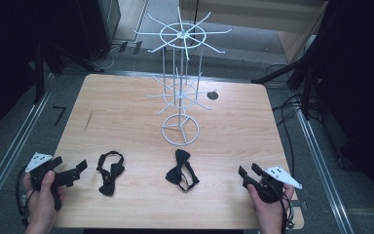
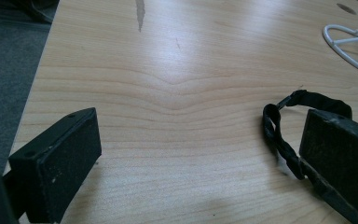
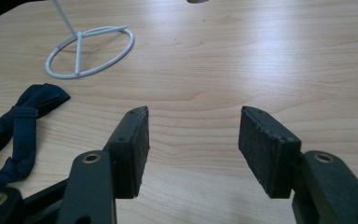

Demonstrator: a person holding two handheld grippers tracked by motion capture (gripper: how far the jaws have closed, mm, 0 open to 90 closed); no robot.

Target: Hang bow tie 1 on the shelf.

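The jaws of the right gripper (image 3: 193, 140) are held partly apart with only bare wood between them; nothing is gripped. The jaws of the left gripper (image 2: 200, 158) are spread wide, also empty, with the strap of the left black fabric bow tie (image 2: 284, 130) just beside one of them. Two such ties are laid flat on the pale wooden surface (image 1: 126, 107); the right black fabric bow tie (image 1: 181, 169) is placed near the ring base of the white wire display stand (image 1: 180, 87), well apart from the right gripper. The ties are soft, thin and limp, with looped straps. A pinch could be judged to catch only a strap, so the tie dangles and snags on a wire arm, or the light stand could be tipped by a knock.
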